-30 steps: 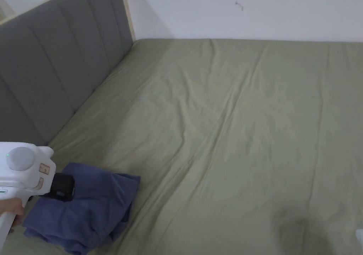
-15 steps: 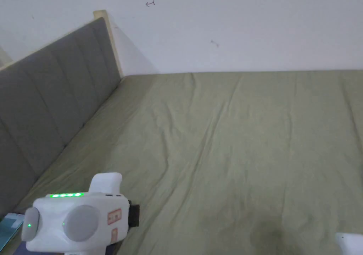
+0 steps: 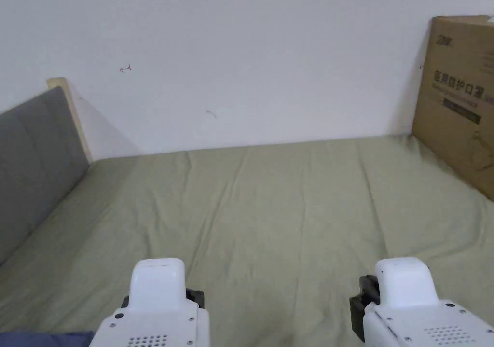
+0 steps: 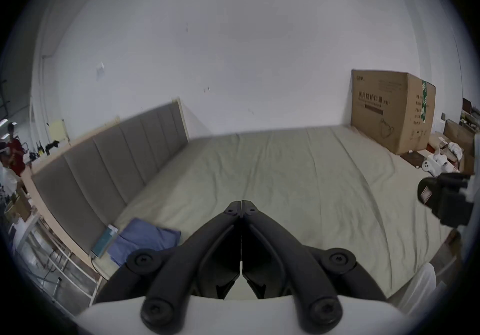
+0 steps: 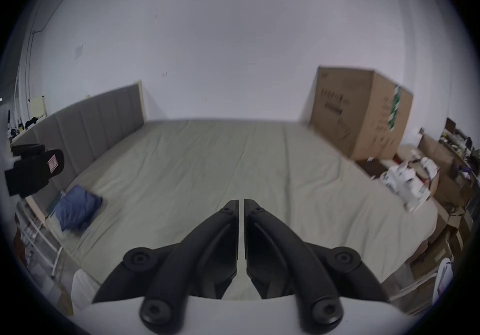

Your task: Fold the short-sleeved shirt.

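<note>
The blue short-sleeved shirt (image 4: 145,239) lies in a compact folded bundle on the green sheet, in the bed's near left corner beside the headboard; it also appears in the right gripper view (image 5: 78,208) and as a sliver (image 3: 43,339) in the head view. My left gripper (image 4: 241,203) is shut and empty, held above the bed's near edge to the right of the shirt and apart from it. My right gripper (image 5: 241,200) is shut with nothing in it, farther right over the near edge. Both white housings (image 3: 157,304) (image 3: 410,304) sit low in the head view.
A green sheet (image 3: 270,208) covers the bed. A grey padded headboard (image 3: 34,164) runs along the left. A large cardboard box (image 3: 458,106) stands at the far right corner. A teal flat item (image 4: 105,240) lies beside the shirt. Clutter (image 5: 405,182) sits right of the bed.
The head camera has tilted up and turned right. My left gripper, down at the blue shirt a second ago, now hangs apart from it. The right gripper has come into view.
</note>
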The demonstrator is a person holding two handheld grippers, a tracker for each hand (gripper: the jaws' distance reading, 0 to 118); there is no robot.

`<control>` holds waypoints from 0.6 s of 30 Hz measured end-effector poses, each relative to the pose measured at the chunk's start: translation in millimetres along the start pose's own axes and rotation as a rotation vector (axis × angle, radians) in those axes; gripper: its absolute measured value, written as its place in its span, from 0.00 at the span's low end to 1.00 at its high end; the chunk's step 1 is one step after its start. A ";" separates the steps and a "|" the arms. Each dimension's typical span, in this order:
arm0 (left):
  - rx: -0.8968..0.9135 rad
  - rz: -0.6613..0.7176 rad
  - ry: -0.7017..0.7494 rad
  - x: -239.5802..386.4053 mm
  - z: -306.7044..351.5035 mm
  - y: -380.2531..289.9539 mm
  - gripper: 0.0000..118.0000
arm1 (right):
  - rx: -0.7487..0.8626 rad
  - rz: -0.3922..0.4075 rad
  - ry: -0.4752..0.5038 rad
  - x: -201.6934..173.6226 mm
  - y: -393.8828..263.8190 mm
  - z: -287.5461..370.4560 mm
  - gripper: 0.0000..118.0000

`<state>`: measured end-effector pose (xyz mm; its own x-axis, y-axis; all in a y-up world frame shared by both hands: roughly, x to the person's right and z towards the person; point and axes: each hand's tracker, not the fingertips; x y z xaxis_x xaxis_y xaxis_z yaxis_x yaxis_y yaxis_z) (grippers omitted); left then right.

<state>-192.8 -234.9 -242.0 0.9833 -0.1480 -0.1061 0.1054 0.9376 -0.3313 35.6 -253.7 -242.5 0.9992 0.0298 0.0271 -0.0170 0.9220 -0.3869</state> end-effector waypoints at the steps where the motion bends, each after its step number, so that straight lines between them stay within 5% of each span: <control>1: 0.028 0.005 0.011 2.4 7.4 2.1 0.00 | 0.031 0.004 -0.019 0.4 3.5 5.0 0.04; 9: 0.190 0.038 0.008 7.3 44.8 20.2 0.00 | 0.256 0.013 -0.097 3.6 15.3 47.5 0.04; 18: 0.191 0.059 -0.029 3.9 48.5 18.0 0.00 | 0.309 0.036 -0.099 -2.5 15.0 65.4 0.08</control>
<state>-179.9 -203.3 -203.0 0.9922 -0.0847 -0.0918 0.0713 0.9874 -0.1411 30.5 -214.7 -188.1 0.9896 0.0879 0.1136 -0.0776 0.9927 -0.0919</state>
